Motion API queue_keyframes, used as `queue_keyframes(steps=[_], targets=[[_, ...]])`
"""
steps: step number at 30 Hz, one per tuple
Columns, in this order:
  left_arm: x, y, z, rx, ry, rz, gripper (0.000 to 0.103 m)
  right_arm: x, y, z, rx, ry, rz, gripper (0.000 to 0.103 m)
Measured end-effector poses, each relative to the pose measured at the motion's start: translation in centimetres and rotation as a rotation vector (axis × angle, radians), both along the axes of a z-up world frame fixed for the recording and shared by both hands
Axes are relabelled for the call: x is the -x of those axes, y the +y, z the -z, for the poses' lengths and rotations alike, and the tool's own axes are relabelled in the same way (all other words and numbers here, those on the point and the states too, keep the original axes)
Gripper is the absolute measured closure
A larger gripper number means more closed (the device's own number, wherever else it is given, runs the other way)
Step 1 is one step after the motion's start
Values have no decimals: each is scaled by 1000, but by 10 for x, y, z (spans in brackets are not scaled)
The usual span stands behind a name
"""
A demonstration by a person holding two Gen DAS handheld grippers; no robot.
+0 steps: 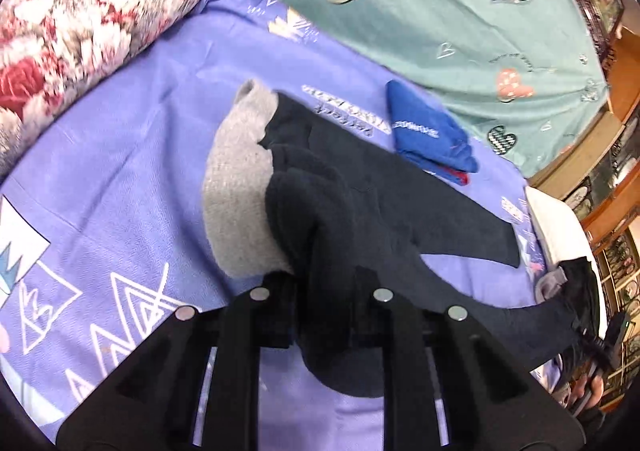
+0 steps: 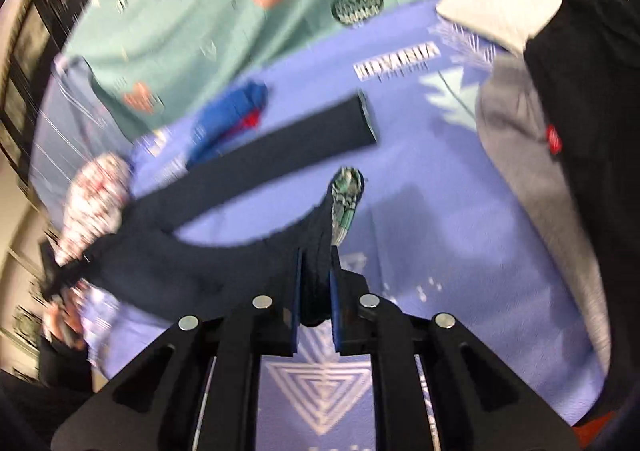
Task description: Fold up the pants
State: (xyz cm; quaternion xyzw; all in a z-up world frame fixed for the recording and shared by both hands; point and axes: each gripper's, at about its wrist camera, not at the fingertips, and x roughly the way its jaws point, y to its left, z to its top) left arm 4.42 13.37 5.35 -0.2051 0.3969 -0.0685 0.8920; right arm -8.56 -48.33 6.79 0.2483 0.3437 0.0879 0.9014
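Observation:
Dark navy pants (image 1: 360, 203) with a grey lining at the waist (image 1: 236, 187) hang over a purple-blue patterned sheet (image 1: 132, 155). My left gripper (image 1: 324, 291) is shut on bunched waist fabric. In the right wrist view my right gripper (image 2: 316, 283) is shut on the end of one pant leg (image 2: 192, 251), lifted off the sheet. The other leg (image 2: 280, 143) stretches out flat across the sheet (image 2: 420, 219), its cuff free. The view is blurred by motion.
A folded blue garment (image 1: 428, 131) lies beyond the pants, also in the right view (image 2: 228, 119). A red-and-white floral pillow (image 1: 80, 19) sits at the far left. A teal heart-print blanket (image 1: 460, 11) covers the back. Grey and black clothes (image 2: 532, 155) lie at right.

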Motion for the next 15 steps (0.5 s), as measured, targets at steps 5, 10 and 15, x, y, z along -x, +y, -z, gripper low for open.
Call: queue_keyframes(steps=[5, 10, 15], targets=[[27, -4, 4, -27, 76, 13, 86, 6, -13, -16, 31, 13, 48, 92], [36, 4, 74, -58, 309, 17, 74, 16, -33, 21, 63, 132, 143, 101], [49, 18, 71, -95, 287, -51, 25, 20, -52, 55, 63, 226, 243, 97]])
